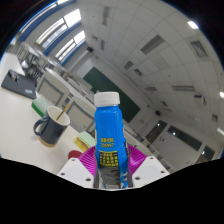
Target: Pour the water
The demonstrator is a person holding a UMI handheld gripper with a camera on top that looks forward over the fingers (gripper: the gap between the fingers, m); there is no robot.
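Note:
A blue plastic bottle [109, 130] with a white cap stands upright between my fingers, held up in the air. My gripper [109, 158] is shut on the bottle, with the magenta pads [87, 155] pressing on both of its sides. A dark mug [51, 126] with a pale inside stands on the white table [15, 88] to the left of the bottle, farther away and lower. The view is tilted, with the ceiling behind the bottle.
A yellow object [81, 143] and a green object [38, 107] lie near the mug on the table. A dark flat thing [18, 84] lies farther back on the table. Windows and ceiling lights fill the background.

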